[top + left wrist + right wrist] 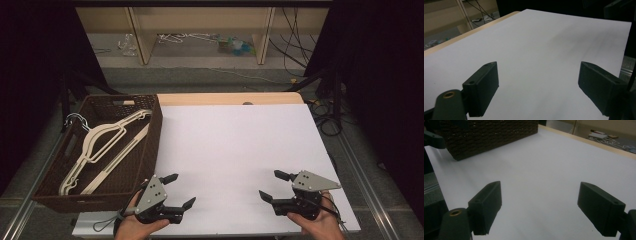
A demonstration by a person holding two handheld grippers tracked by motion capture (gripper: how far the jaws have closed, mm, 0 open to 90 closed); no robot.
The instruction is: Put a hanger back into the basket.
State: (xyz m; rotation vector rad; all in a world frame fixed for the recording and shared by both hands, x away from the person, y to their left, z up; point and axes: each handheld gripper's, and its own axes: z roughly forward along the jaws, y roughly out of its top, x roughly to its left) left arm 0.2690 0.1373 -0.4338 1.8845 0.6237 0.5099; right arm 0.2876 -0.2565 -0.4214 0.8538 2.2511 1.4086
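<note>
**Hangers in basket, both grippers idle**

Hangers (102, 145), cream plastic, lie inside the brown woven basket (150, 145) at the table's (235, 145) left edge. Left gripper (181, 190) sits just beside the basket's near corner, jaws spread and empty. Right gripper (273, 185) rests well apart, jaws likewise spread.

In the high view, the person's two hands are cut off by the bottom edge, so only the part of each palm gripping its tool shows. The cream plastic clothes hangers (107, 145) overlap in the dark brown woven basket (150, 145), and their count cannot be told. The small things on the floor under the far wooden shelf (200, 42) are too small and blurred to name. In the right gripper view, the basket (489, 135) is cut off by the top edge
</note>
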